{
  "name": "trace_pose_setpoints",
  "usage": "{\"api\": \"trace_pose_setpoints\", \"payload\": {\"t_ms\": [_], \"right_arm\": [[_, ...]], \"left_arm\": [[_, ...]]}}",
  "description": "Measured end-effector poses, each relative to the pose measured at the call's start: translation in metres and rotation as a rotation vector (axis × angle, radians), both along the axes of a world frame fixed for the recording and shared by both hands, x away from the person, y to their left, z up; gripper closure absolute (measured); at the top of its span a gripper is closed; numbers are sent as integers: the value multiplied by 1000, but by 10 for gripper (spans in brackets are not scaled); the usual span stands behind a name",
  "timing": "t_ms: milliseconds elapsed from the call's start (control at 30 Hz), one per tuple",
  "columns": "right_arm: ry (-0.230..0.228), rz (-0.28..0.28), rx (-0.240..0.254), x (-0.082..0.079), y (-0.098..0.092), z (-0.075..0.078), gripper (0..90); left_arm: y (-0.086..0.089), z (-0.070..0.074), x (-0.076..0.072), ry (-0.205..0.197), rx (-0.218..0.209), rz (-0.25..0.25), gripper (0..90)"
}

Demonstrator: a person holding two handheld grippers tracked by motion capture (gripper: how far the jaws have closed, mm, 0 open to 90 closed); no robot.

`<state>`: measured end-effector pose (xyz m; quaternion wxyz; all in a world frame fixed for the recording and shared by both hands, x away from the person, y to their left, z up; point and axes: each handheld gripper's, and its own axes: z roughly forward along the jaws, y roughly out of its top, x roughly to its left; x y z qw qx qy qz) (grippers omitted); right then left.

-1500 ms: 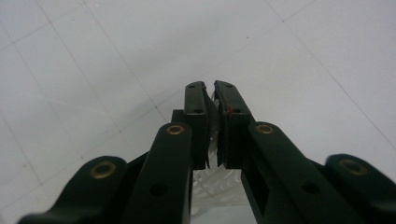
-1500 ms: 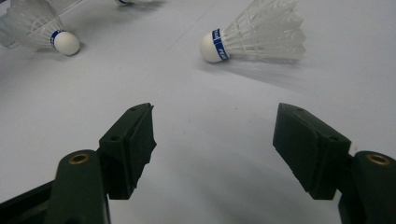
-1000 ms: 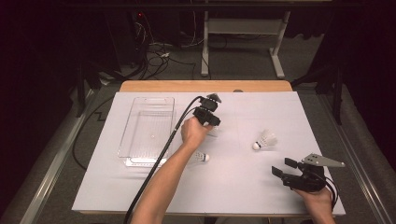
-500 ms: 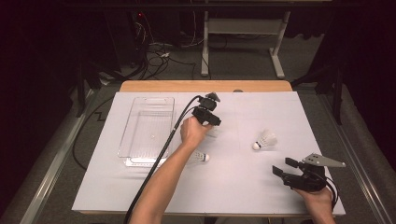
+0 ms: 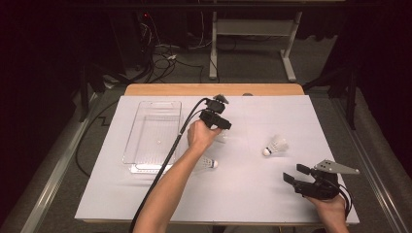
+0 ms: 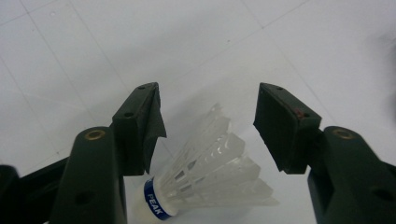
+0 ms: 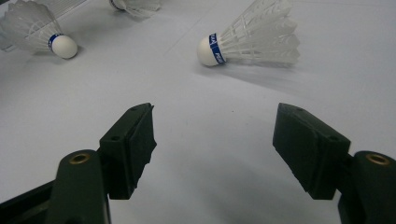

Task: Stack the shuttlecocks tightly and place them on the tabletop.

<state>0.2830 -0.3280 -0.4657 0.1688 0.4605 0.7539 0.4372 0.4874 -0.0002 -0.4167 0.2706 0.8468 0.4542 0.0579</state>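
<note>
White shuttlecock [image 6: 210, 172] lies between left tool's [image 6: 208, 126] just-opened wide jaws, untouched; right tool [image 7: 212, 149] wide, parked near.

"PEAK" — shuttlecock [image 6: 205, 172] blue band

High view: overhead, facing forward-down. Gripper views: close, low over white table [image 5: 252, 194]; all share it.

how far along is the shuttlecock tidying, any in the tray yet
Nothing looks done: the clear tray holds no shuttlecock. In hand: the left gripper, its jaws just opened, stands over one shuttlecock lying on the white table, pads off it. Left: that one, the shuttlecock by the forearm and the right-hand shuttlecock. The right gripper rests open.
</note>
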Motion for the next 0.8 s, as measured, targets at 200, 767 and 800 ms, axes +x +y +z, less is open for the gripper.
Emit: {"api": "trace_pose_setpoints", "payload": {"t_ms": [200, 767, 800], "right_arm": [[4, -6, 2, 0, 0, 0, 297], [2, -13, -1, 0, 0, 0, 298], [6, -12, 1, 0, 0, 0, 298]], "left_arm": [[2, 6, -3, -3, -13, -4, 395], [18, 25, -19, -19, -64, -5, 347], [19, 25, -19, -19, -63, -7, 347]]}}
